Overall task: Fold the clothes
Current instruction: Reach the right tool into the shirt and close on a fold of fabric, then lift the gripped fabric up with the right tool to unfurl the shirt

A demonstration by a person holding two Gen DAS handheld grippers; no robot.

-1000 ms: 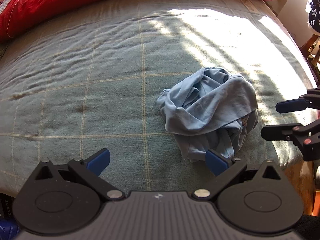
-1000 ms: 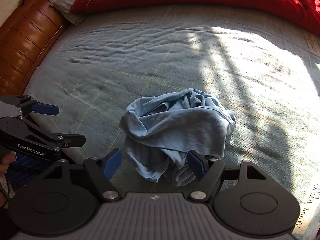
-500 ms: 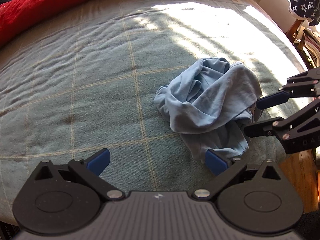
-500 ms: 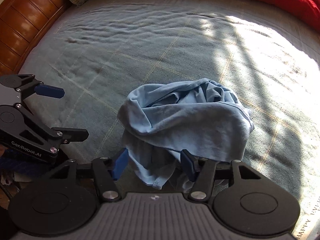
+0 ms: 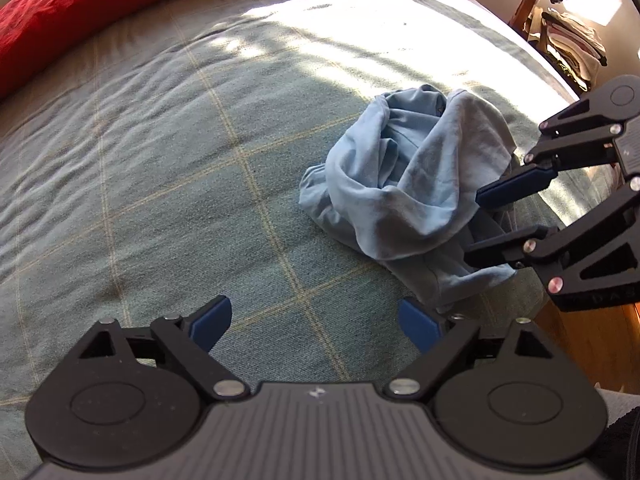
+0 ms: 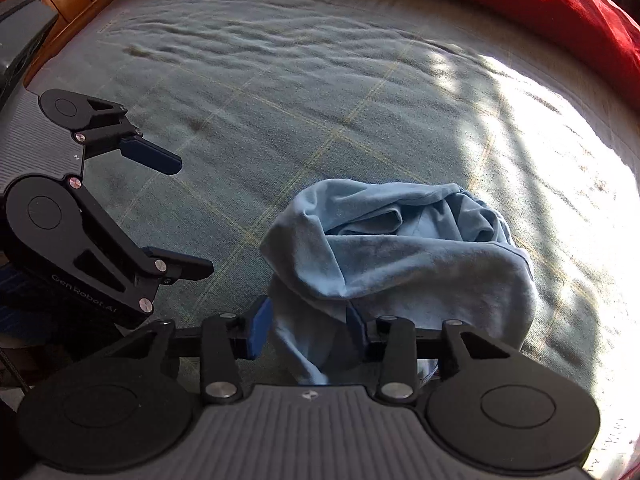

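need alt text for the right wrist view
A crumpled light blue garment lies on a green checked bedspread, its near edge between the right gripper, whose jaws have just been closing. The open left gripper hovers at left; a red duvet lies behind.

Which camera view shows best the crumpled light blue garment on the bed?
The left wrist view: the crumpled light blue garment shows nearly whole there, beside the right gripper. The right wrist view shows it closer, its near edge hidden behind the fingers.
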